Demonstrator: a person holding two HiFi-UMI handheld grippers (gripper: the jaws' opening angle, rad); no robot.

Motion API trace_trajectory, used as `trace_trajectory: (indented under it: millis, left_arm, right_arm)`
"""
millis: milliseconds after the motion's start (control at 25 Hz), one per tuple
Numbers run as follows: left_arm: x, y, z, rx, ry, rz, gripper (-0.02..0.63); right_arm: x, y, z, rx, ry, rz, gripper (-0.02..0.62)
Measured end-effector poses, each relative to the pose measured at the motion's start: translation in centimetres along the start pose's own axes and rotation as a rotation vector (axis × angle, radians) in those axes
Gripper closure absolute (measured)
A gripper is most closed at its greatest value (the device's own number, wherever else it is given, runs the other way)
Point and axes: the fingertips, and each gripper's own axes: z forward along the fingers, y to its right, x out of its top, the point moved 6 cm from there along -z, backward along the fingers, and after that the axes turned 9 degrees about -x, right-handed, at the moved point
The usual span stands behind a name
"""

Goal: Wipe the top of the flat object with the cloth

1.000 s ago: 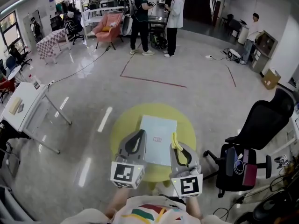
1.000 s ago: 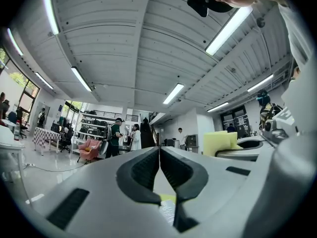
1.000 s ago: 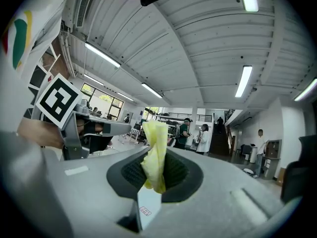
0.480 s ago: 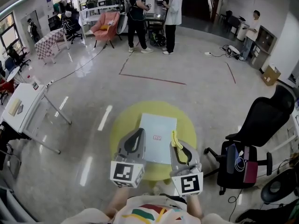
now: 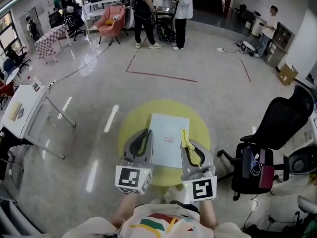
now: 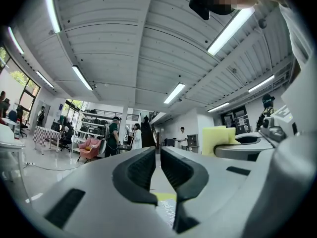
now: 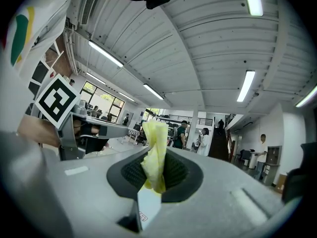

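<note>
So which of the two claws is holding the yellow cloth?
The right claw: the yellow cloth is pinched between its jaws and sticks up from them. The left claw is shut with nothing in it.

The flat object [image 5: 167, 148] lies on the round table [image 5: 131, 125], a little right of the table's middle. The left gripper [image 5: 146, 133] is above the near-left part of the table, at the left edge of the flat object. The right gripper [image 5: 186, 142] is above the near-right part, at the object's right edge, with the cloth [image 5: 184, 135] between its jaws. An office chair [image 5: 280, 128] stands on the floor right of the table. A folding table [image 5: 22, 110] stands well apart to its left. Far behind the table two persons [image 5: 143, 9] stand, and an armchair [image 5: 113, 23] is left of them.
</note>
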Motion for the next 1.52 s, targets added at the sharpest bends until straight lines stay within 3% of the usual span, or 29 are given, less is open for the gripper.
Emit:
trace_trajectory:
  millis: [80,160,200,640,960,1120,1240,1520]
  left_arm:
    - [-0.2,-0.1,0.0,-0.003,0.000,0.003,0.577]
    - [-0.6,-0.3,0.0,-0.010,-0.004,-0.003,0.488]
    - [-0.8,-0.5,0.0,-0.012,-0.009,-0.009,0.474]
    - [-4.7,-2.1,0.2,0.010,-0.109,-0.081,0.419]
    - [-11.4,-3.4,-0.6,0.034,-0.276,-0.139,0.414]
    - [-15.8,-3.3,-1.6,0.001,-0.400,-0.242,0.416]
    - [-18.7,-3.0,-2.3,-0.002,-0.499,-0.264,0.416]
    - [-23.9,-3.0,-4.3,0.035,-0.610,-0.393,0.419]
  right_arm:
    - [0.0,0.1,0.1,-0.003,0.000,-0.007,0.565]
    - [-0.1,0.0,0.1,-0.005,-0.003,-0.012,0.565]
    - [-0.1,0.0,0.1,-0.006,-0.009,-0.012,0.566]
    - [-0.8,1.2,0.3,-0.051,-0.032,-0.022,0.566]
    - [-2.6,1.1,0.3,-0.047,-0.084,-0.008,0.565]
    - [-3.2,0.9,0.1,-0.043,-0.094,-0.011,0.565]
    - [-3.8,0.7,-0.2,-0.040,-0.126,-0.008,0.565]
    - [-4.8,0.0,-0.9,-0.025,-0.163,-0.028,0.565]
